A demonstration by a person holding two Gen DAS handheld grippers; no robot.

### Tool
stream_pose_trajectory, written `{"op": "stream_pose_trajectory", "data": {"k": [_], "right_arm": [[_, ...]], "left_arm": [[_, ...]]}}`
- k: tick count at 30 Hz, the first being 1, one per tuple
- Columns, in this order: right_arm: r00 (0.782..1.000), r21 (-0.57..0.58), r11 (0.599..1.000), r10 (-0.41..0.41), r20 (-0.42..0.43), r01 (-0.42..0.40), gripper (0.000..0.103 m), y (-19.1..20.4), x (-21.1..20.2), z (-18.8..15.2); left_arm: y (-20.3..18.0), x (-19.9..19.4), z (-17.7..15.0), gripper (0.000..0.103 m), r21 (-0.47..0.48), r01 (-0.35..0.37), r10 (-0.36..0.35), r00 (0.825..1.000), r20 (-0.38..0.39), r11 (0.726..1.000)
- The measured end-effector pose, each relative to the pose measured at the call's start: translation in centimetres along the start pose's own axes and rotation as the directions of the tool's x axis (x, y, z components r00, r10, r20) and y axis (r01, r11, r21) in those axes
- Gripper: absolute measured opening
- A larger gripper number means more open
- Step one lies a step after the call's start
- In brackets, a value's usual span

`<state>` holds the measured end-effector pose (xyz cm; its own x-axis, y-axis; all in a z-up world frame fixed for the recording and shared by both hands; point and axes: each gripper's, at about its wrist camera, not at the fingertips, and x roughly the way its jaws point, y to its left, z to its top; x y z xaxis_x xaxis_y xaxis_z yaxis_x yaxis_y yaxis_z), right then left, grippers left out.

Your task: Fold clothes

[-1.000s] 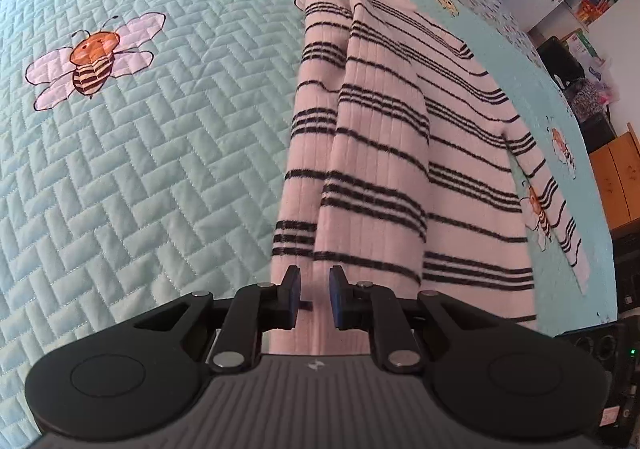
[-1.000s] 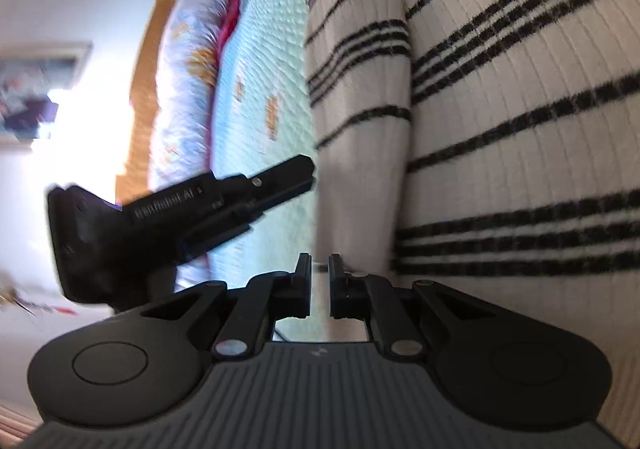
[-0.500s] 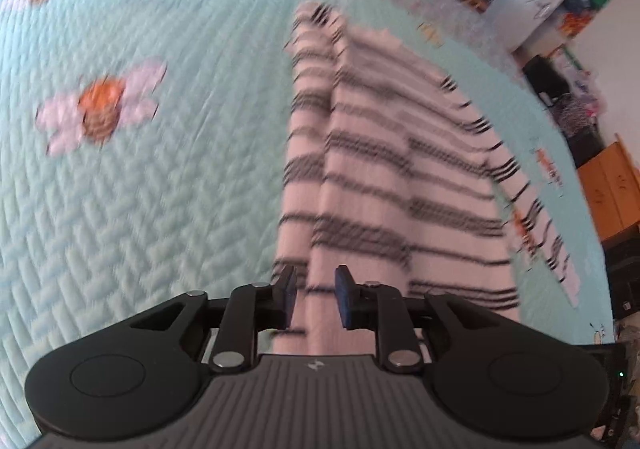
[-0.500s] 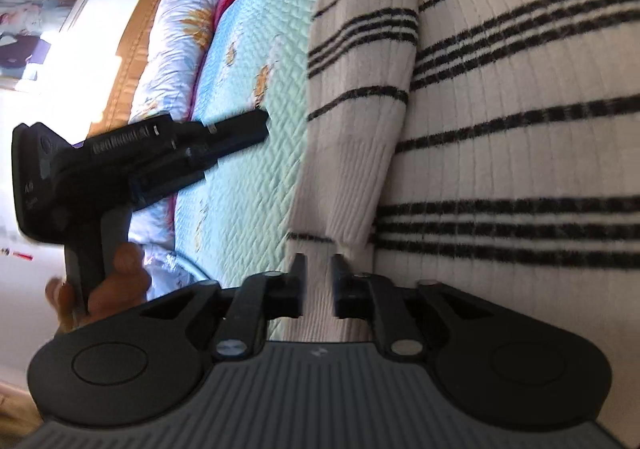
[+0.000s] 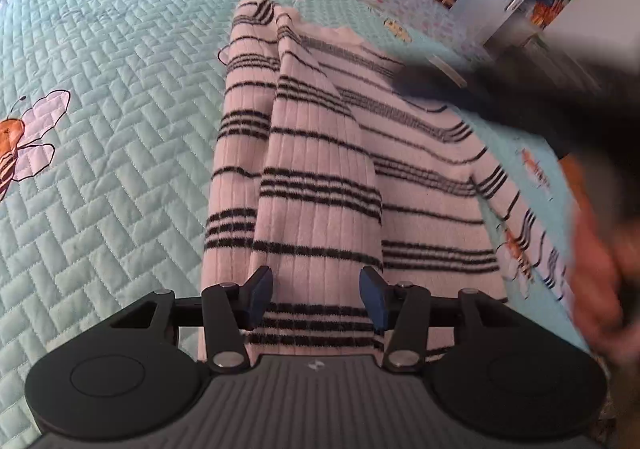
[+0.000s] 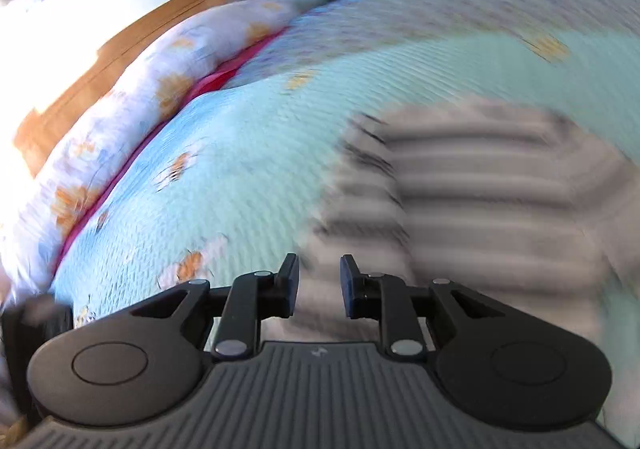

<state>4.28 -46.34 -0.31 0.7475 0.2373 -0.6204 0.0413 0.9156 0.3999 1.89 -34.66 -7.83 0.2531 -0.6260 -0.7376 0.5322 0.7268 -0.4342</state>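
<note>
On teal quilt (image 5: 100, 129), striped sweater (image 5: 320, 177) lying flat, L hand-held gripper (image 5: 316, 291) & R hand-held gripper (image 6: 319, 281) jaws opening, empty.

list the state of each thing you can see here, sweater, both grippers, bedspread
striped sweater: flat on the bed, one side folded over the body, other sleeve out
left gripper: jaws opening, nothing pinched
right gripper: jaws opening, nothing between them, view blurred
quilted bedspread: spread flat under the sweater
</note>
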Motion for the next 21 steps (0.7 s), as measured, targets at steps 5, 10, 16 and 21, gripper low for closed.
{"op": "stream_pose_trajectory", "data": {"k": [5, 10, 16, 21], "right_arm": [[0.989, -0.166, 0.985, -0.064, -0.131, 0.042, 0.023, 2.3, 9.7, 5.6], [0.938, -0.285, 0.946, -0.231, -0.258, 0.155, 0.022, 0.1, 15.2, 7.3], [0.856, -0.358, 0.852, -0.473, -0.211, 0.383, 0.021, -3.4, 16.3, 8.6], [0.825, -0.343, 0.828, -0.527, -0.202, 0.445, 0.021, -4.7, 17.9, 8.1]], "left_arm": [[0.9, 0.6, 0.5, 0.052, 0.011, 0.018, -0.018, 1.000, 0.014, 1.000], [0.5, 1.0, 0.6, 0.057, 0.054, 0.035, -0.037, 0.999, 0.028, 0.998], [0.4, 1.8, 0.9, 0.060, 0.086, 0.016, -0.019, 0.999, 0.033, 0.996], [0.7, 1.9, 1.1, 0.062, 0.080, -0.001, -0.002, 0.999, 0.034, 0.997]]}}
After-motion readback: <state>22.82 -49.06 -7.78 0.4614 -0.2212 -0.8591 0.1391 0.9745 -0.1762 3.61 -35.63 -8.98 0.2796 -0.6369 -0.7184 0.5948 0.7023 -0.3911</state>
